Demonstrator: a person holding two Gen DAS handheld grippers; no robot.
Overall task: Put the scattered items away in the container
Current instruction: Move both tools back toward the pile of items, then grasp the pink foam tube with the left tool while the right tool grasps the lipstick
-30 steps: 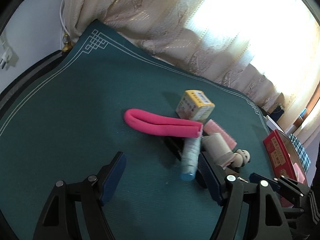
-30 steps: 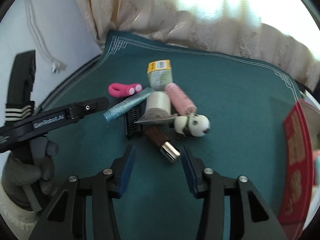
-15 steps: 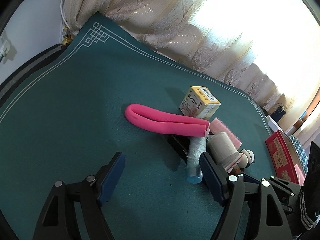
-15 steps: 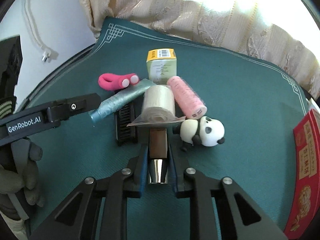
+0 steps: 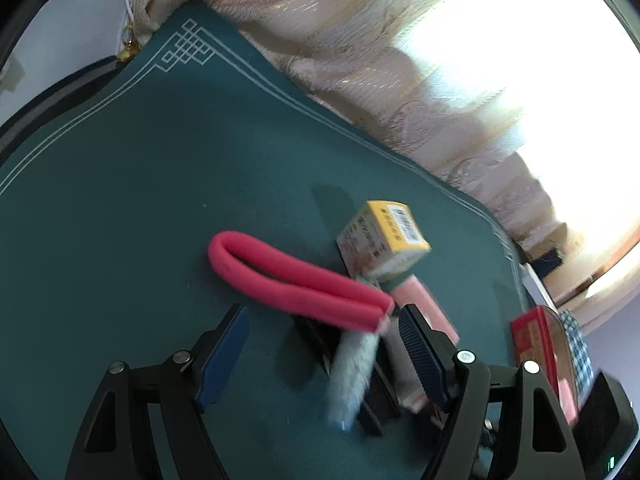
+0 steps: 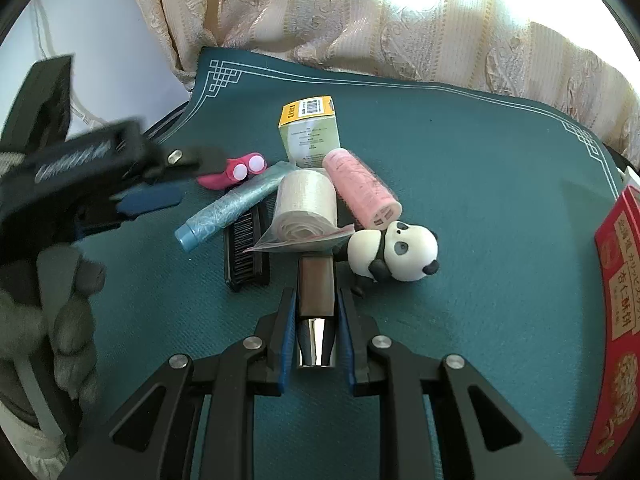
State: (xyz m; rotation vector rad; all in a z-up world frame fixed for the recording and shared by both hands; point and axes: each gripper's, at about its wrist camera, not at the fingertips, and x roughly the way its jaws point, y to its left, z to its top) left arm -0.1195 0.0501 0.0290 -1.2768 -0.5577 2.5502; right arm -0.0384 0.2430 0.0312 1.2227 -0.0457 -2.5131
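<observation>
My right gripper [image 6: 317,294] is shut on a brown tube with a silver cap [image 6: 316,320] lying on the green mat. Just beyond it a pile holds a cream roll [image 6: 306,204], pink roller [image 6: 360,188], panda figure [image 6: 394,254], yellow box [image 6: 310,128], black comb [image 6: 246,248], light-blue tube [image 6: 228,208] and pink foam loop [image 6: 236,170]. My left gripper [image 5: 322,316] is open over the pile's left side. The light-blue tube [image 5: 352,372] and the end of the pink foam loop [image 5: 296,284] lie between its fingers. The red tin [image 6: 618,264] stands at the right.
The green mat [image 5: 120,200] with a white border stretches bare to the left and far side. Cream curtains [image 6: 400,20] hang behind the table. A gloved hand [image 6: 60,320] holds the left gripper at the left of the right wrist view.
My right gripper moved in and shut on the brown tube. My left gripper slid toward the pile, so the pink loop's end and the blue tube now lie between its fingers.
</observation>
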